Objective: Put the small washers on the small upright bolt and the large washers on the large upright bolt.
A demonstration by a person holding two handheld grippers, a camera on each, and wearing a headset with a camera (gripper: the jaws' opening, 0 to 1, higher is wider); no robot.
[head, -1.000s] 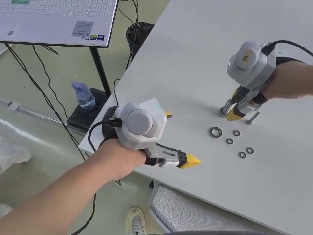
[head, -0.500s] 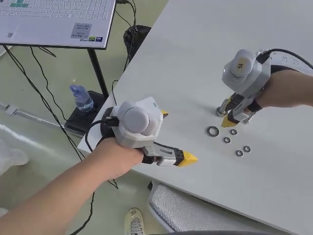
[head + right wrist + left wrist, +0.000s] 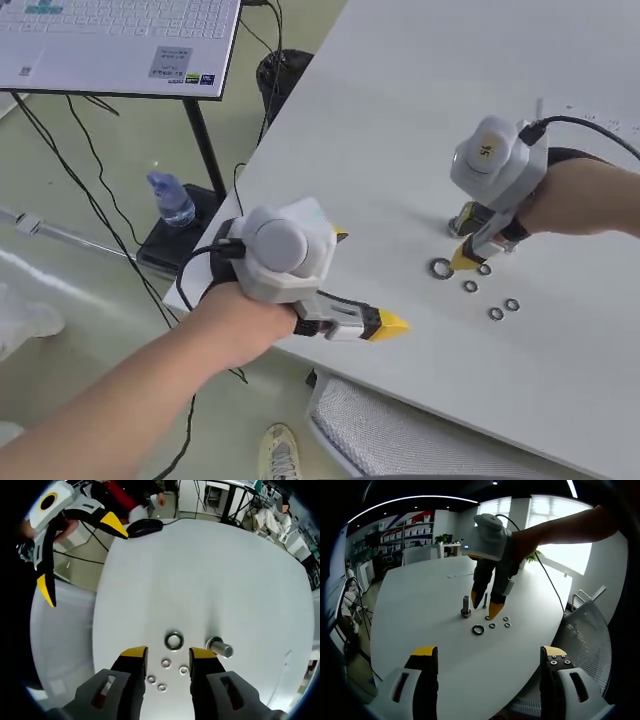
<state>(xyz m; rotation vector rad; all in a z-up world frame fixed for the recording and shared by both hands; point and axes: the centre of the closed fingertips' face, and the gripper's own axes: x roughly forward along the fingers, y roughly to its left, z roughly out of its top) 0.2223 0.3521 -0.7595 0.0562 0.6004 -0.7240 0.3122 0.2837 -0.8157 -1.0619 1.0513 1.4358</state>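
Over the near edge of the white table [image 3: 400, 120], the left gripper [image 3: 489, 652] holds nothing and its jaws are spread wide. The right gripper [image 3: 168, 653] also carries nothing; its jaws are partly apart, with the tips low over four small washers [image 3: 166, 663]. The large bolt [image 3: 220, 648] stands upright just beside one jaw. The small bolt [image 3: 485, 600] is half hidden behind that gripper. The large washer [image 3: 174, 641] lies flat just ahead of the tips.

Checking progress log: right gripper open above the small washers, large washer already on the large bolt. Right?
No. The right gripper view shows the large washer flat on the table beside the large bolt. Right gripper open above the small washers: correct.
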